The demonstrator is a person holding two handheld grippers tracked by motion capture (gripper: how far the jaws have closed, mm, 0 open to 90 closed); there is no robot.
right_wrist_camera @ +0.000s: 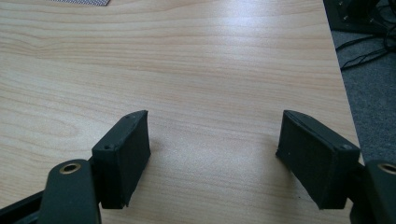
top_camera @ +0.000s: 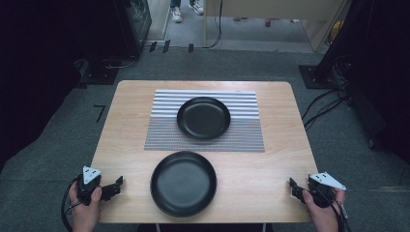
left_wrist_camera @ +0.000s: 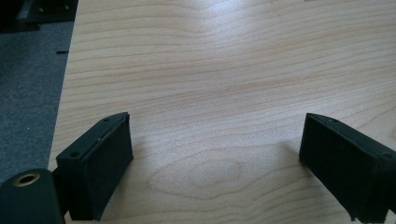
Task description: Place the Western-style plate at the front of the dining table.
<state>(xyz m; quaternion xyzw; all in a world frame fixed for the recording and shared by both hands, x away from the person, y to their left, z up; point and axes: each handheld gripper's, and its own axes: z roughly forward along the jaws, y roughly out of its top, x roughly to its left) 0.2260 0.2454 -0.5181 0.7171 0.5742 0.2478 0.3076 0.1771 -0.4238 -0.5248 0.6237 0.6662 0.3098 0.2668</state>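
Observation:
Two black plates lie on the wooden table [top_camera: 121,125]. One plate [top_camera: 203,118] rests on a striped placemat [top_camera: 205,137] in the middle; the other plate [top_camera: 183,183] sits on bare wood near the front edge. At the table's front left corner my left gripper [top_camera: 116,186] is held in a hand, and its jaws stand wide apart over bare wood [left_wrist_camera: 215,154] with nothing between them. My right gripper [top_camera: 293,188] is at the front right corner, its jaws also wide apart over bare wood [right_wrist_camera: 212,149] and holding nothing.
Grey carpet surrounds the table. Cables [top_camera: 324,104] run across the floor at the right, and dark equipment [top_camera: 130,24] stands at the back left. A person's shoes [top_camera: 186,9] are visible in the doorway beyond the table.

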